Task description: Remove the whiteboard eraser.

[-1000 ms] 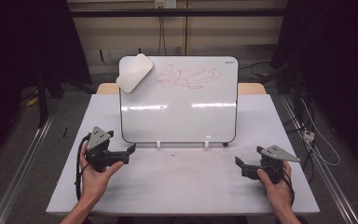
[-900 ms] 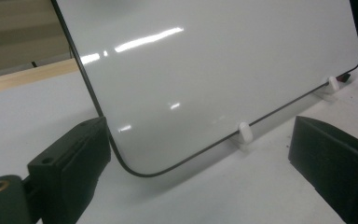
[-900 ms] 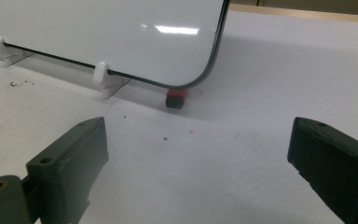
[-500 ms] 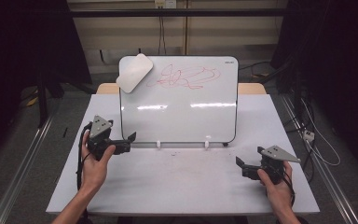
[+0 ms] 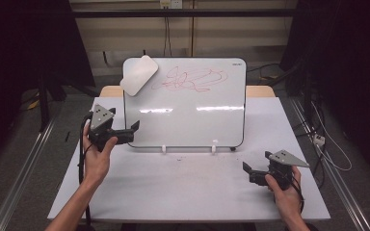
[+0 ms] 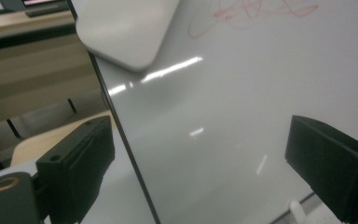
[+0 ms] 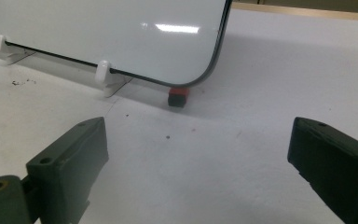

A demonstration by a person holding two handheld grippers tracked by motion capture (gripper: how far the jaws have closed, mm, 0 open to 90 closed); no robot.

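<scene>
My left gripper (image 5: 134,132) hangs off the counter (image 5: 183,192) at the lower left edge of the whiteboard (image 5: 192,115), pointing toward it. Its jaws are spread, though they have just been closing a little, and nothing sits between them; in the left gripper view I look past them along the board's dark left rim and its glossy face. My left hand (image 5: 96,154) wraps the gripper from below.

The whiteboard stands nearly upright toward the back of the counter, propped on two small white feet (image 5: 163,149) at its bottom edge. A red scribble (image 5: 190,79) runs across the upper part of the whiteboard. A pale eraser (image 5: 138,75) with rounded corners clings to the whiteboard's upper left corner, overhanging its edge, above and just right of my left gripper and well apart from it.

My right gripper (image 5: 248,172) is low over the counter, in front of the whiteboard's lower right corner and apart from it. Its jaws are spread wide with only bare counter between them. In the right gripper view a small red and black block (image 7: 178,97) lies under that lower right corner, near one foot.
</scene>
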